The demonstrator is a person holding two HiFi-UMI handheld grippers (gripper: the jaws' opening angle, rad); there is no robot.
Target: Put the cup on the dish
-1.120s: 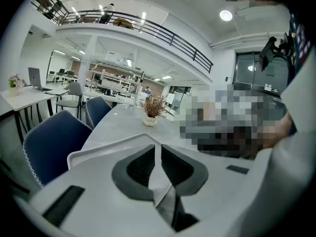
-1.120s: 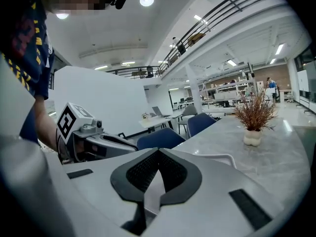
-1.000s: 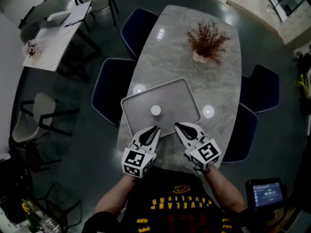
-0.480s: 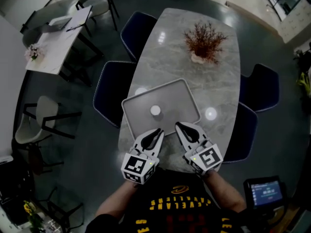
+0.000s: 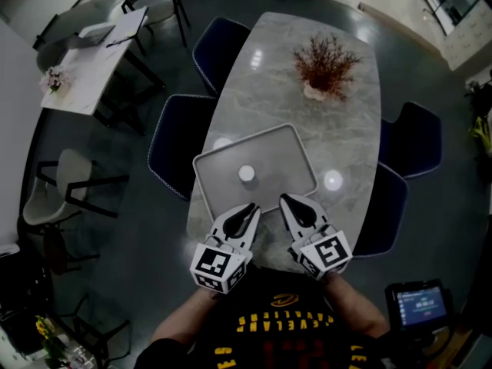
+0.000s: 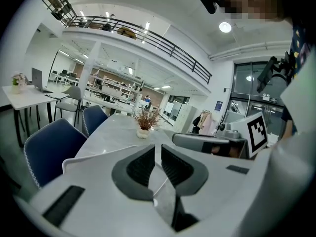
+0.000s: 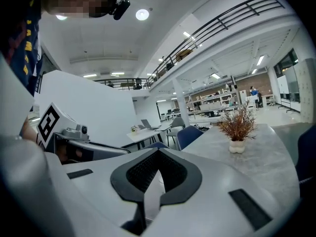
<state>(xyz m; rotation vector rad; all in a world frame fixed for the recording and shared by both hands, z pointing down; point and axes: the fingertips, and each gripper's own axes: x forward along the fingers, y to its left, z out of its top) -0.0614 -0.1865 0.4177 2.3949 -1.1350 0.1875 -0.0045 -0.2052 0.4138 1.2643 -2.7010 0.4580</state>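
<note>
I note left gripper (image 5: 250, 207) and right gripper (image 5: 283, 199) pressed shut, empty; reaching unopened for cup (image 5: 246, 174), 12 o'clock on tray (image 5: 286, 158), could topple it.

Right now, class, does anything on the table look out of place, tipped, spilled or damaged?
Nothing much stands out. The cup sits on the tray, seemingly upright, the plant stands upright at the far end, and no spill or damage shows. The only oddity is that the tray lies slightly askew to the edges of the table.
</note>
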